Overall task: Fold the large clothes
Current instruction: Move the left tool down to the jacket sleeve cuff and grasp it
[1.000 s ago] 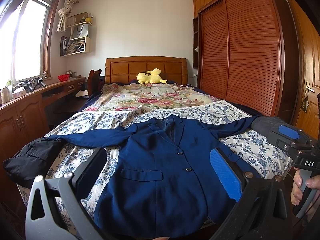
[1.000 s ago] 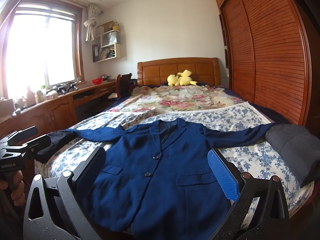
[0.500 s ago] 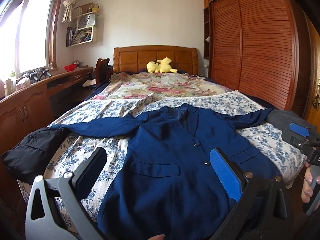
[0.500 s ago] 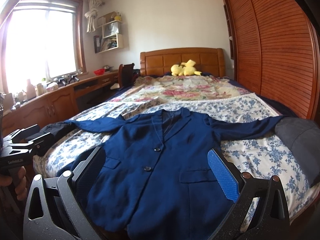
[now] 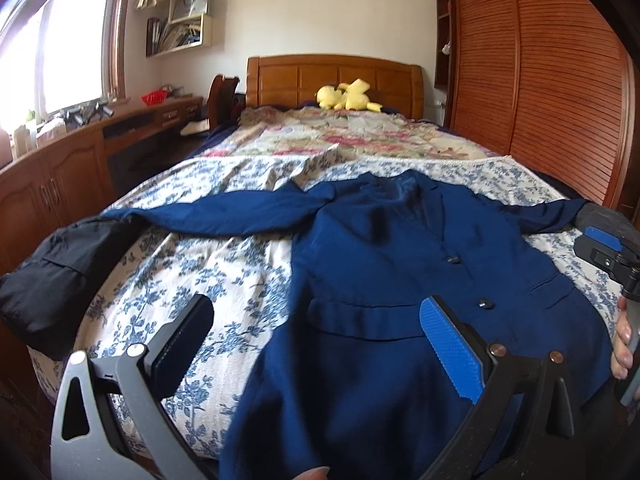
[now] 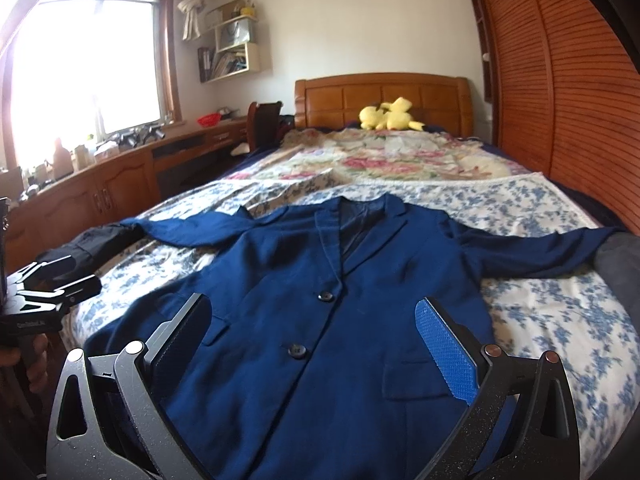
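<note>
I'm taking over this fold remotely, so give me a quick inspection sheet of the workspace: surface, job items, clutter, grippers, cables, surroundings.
Surface: bed with a blue floral cover, a pink floral quilt beyond it.
Job's things: navy blazer lying face up, buttoned, both sleeves spread out sideways, hem at the near edge; not yet folded.
Clutter: black garment at the bed's left edge; grey garment at the right edge; yellow plush toy by the headboard.
Grippers: left gripper and right gripper both open, above the blazer's lower part, holding nothing.
Cables: nothing seen.
Surroundings: window, wooden wardrobe, wall shelf.
</note>
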`<state>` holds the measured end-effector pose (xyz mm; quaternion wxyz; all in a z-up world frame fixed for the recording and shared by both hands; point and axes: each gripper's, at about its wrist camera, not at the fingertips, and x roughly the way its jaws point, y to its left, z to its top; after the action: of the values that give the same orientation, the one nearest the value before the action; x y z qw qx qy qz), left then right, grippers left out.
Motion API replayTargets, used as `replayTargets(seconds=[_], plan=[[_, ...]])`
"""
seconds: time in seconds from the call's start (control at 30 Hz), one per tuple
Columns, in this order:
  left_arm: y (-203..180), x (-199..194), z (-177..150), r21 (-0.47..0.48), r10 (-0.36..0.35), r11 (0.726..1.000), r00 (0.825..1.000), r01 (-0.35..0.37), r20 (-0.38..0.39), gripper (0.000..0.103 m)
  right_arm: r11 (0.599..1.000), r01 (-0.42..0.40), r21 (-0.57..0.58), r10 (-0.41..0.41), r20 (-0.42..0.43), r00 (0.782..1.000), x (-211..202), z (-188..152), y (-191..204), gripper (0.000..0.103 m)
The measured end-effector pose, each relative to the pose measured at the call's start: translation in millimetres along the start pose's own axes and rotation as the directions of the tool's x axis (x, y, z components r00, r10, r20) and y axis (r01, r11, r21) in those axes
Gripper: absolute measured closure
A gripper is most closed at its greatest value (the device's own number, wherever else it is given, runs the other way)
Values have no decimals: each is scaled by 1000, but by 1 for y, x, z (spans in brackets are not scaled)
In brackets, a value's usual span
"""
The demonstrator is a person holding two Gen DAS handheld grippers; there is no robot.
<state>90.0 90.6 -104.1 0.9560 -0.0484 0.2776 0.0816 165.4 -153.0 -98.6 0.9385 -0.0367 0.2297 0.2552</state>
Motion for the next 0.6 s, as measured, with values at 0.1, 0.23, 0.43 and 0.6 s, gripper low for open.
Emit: replayTargets(seconds=[0.1, 0.23, 0.43, 0.6], plan=[[14, 15, -2, -8, 9, 1000, 999, -10, -42, 0, 1000, -20, -14, 20, -15, 1000, 28, 2, 3, 0], [35, 33, -1, -11, 47, 999, 996, -48, -80, 0, 998, -64, -29, 63, -44, 997, 69, 4, 10, 0], [62, 54, 0, -16, 104, 994, 987, -107, -121, 0, 986, -140, -91, 132, -88, 987, 127, 13, 34, 0], [76, 68, 1, -22, 133, 990, 979, -138, -155, 0, 966, -209, -150, 190, -130, 973, 165, 16, 56, 0]])
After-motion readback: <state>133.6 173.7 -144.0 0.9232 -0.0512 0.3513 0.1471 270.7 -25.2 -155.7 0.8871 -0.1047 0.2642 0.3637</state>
